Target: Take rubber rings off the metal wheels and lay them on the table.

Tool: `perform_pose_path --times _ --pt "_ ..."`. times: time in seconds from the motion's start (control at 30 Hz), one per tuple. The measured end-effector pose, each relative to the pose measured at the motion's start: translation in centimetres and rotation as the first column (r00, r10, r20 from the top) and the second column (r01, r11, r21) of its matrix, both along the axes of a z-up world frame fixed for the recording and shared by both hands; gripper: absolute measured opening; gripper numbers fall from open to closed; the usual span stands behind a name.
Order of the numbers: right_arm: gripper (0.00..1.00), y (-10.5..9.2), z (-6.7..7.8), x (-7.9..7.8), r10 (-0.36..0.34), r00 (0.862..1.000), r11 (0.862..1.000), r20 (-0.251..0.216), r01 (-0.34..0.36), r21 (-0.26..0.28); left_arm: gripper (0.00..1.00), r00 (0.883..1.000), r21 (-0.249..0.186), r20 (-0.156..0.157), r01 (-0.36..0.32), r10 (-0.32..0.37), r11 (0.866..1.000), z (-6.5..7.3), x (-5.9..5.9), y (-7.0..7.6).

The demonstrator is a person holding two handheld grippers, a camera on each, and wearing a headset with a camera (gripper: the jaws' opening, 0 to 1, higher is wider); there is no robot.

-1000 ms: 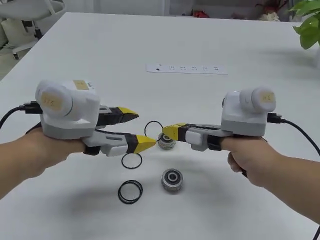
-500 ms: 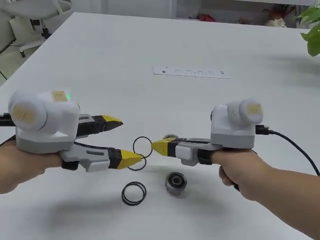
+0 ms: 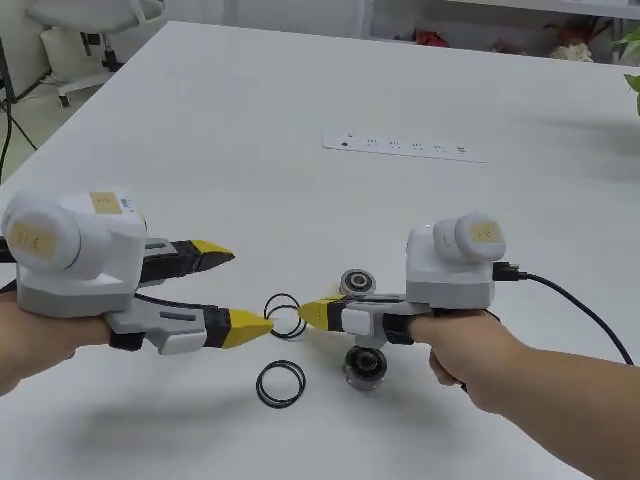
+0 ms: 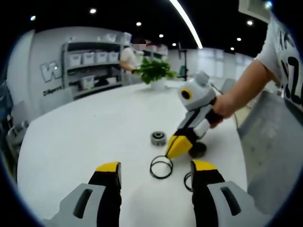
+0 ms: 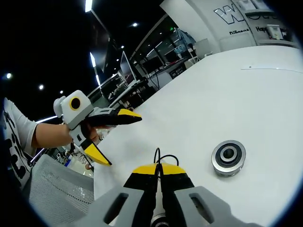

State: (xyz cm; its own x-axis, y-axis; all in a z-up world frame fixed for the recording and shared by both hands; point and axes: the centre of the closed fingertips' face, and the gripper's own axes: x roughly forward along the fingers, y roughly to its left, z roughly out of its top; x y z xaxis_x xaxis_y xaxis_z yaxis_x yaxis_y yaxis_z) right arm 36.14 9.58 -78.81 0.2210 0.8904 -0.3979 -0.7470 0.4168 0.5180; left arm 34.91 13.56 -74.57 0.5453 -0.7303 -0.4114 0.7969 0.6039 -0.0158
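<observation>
Right gripper (image 3: 306,312) has its yellow-tipped jaws pressed together on a thin black rubber ring (image 3: 283,315). It pinches one edge, so the loop sticks out just ahead of the tips. The right gripper view shows the same loop (image 5: 162,157) rising from between the closed jaws. Whether the ring's far edge touches the white worktop (image 3: 250,150) I cannot tell. Left gripper (image 3: 236,289) is spread wide and holds nothing. Its tips face the right gripper's, and the pinched ring hangs between the 2 grippers.

1 round metal wheel (image 3: 357,282) stands on the worktop just beyond the right gripper's jaws. Another metal wheel (image 3: 365,366) sits beneath its body, on the person's side. That nearer wheel looks dark round its rim, which may be a ring not yet taken off, though it is too small to be sure. 2 more black rubber rings (image 3: 281,383) lie overlapped on the worktop, near and below the left gripper's lower jaw tip.

The ring looks light, soft and floppy. It will likely stretch, cling to the jaw pads and spring about when let go. A narrow pinch across the band suits it, and it should be lowered flat before the jaws part. The wheels look heavy, stiff and smooth, so one may slide or roll when a ring is pulled. The spare gripper would best steady a wheel by its rim.
</observation>
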Motion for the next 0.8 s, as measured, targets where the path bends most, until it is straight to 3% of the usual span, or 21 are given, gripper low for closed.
perform_pose_path --times 0.17,0.47,0.8 --pt "0.00 -0.4 -0.5 0.2 0.003 1.000 0.999 0.022 -0.002 -0.039 0.60 1.000 0.003 -0.003 -0.006 0.006 1.000 -0.2 -0.1 0.3" --pt "0.17 -0.3 -0.1 -0.2 0.031 0.996 0.997 0.089 -0.024 -0.074 0.60 1.000 -0.001 -0.003 -0.008 0.008 1.000 0.1 -0.3 0.2" --pt "0.26 -0.7 2.0 -0.3 0.027 0.989 0.998 0.143 -0.018 -0.064 0.61 1.000 -0.001 0.005 -0.008 0.008 1.000 1.0 -0.8 0.0"
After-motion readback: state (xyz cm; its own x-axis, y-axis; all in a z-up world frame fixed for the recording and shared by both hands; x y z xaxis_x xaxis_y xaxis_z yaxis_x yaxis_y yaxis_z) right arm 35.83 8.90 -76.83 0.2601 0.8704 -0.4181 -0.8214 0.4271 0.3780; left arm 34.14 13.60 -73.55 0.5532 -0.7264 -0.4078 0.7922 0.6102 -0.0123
